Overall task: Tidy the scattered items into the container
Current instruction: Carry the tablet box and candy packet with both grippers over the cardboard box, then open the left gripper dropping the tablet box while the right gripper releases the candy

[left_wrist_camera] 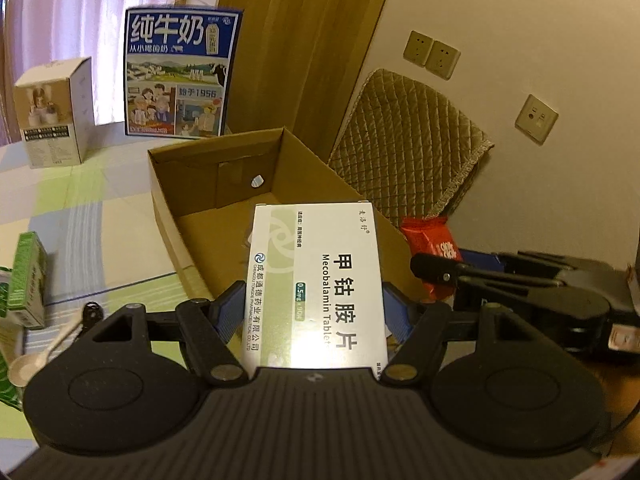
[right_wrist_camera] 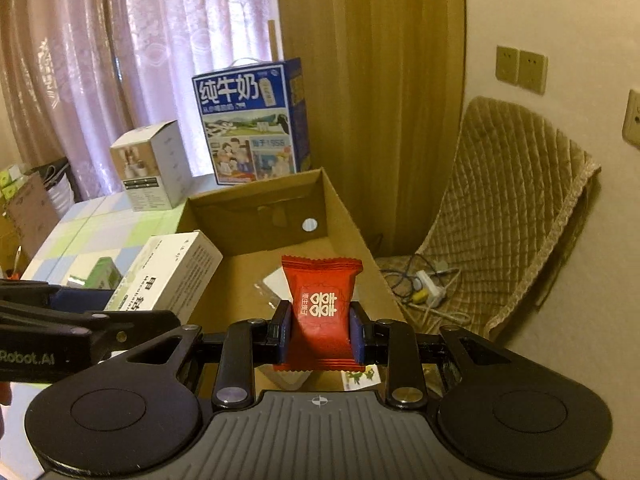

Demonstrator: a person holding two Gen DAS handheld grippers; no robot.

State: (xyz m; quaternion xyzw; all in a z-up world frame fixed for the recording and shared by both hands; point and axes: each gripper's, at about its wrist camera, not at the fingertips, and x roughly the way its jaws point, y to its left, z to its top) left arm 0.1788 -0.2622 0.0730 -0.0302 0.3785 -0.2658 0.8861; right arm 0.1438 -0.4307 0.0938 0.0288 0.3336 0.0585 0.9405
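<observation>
The left tool (left_wrist_camera: 314,312) is pinching a white medicine box (left_wrist_camera: 316,280) between its blue pads (left_wrist_camera: 230,310), which press on the box's two long side edges. The box's long axis runs straight away from the tool, its far short end pointing toward the open cardboard box (left_wrist_camera: 224,160) and reaching over that box's near rim. Its printed face looks up, the lettering running along the length.

The right tool (right_wrist_camera: 320,330) is pinching a red candy packet (right_wrist_camera: 320,308), the pads pressed against its left and right sides. The packet stands on end, its long axis pointing away from the tool, one crimped edge at the far end and the other nearest the camera. It hangs above the floor of the cardboard box (right_wrist_camera: 348,216), near the box's front end. In the right wrist view the medicine box (right_wrist_camera: 172,276) shows just to the left, tilted across the cardboard box's left wall.

On the brown floor of the cardboard box lie a clear wrapper (right_wrist_camera: 272,284) and a small picture sticker (right_wrist_camera: 360,378).

On the checked counter (left_wrist_camera: 88,216) behind stand a blue milk carton (left_wrist_camera: 180,76) and a white carton (left_wrist_camera: 54,114), both upright. A green box (left_wrist_camera: 26,280) and a white spoon (left_wrist_camera: 36,360) lie at the left.
</observation>
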